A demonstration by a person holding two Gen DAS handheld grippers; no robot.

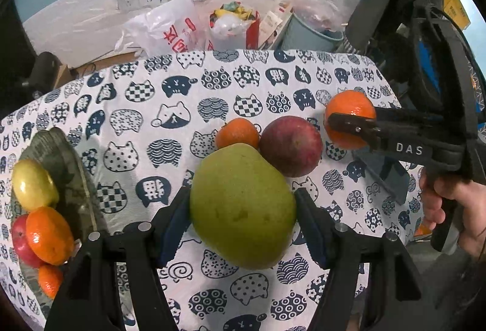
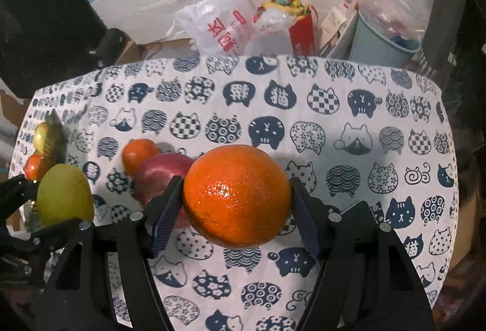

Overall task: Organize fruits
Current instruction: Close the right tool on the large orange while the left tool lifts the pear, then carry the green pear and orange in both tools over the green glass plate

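My left gripper [image 1: 243,209] is shut on a green pear [image 1: 243,206], held above the cat-print tablecloth. My right gripper [image 2: 237,197] is shut on an orange [image 2: 237,196]; it also shows in the left wrist view [image 1: 349,118]. Behind the pear a red apple [image 1: 291,145] and a small orange [image 1: 237,133] lie on the cloth. At the left a dark leaf-shaped plate [image 1: 65,161] holds a yellow-green apple [image 1: 33,185], an orange [image 1: 48,235], a red apple [image 1: 19,243] and another small orange [image 1: 50,281].
Past the table's far edge stand a white plastic bag [image 1: 170,27], a red bag of rubbish [image 1: 234,24] and a blue-grey bin [image 1: 313,33]. Dark bags hang at the right [image 1: 425,27]. The tablecloth [image 2: 303,106] covers the whole table.
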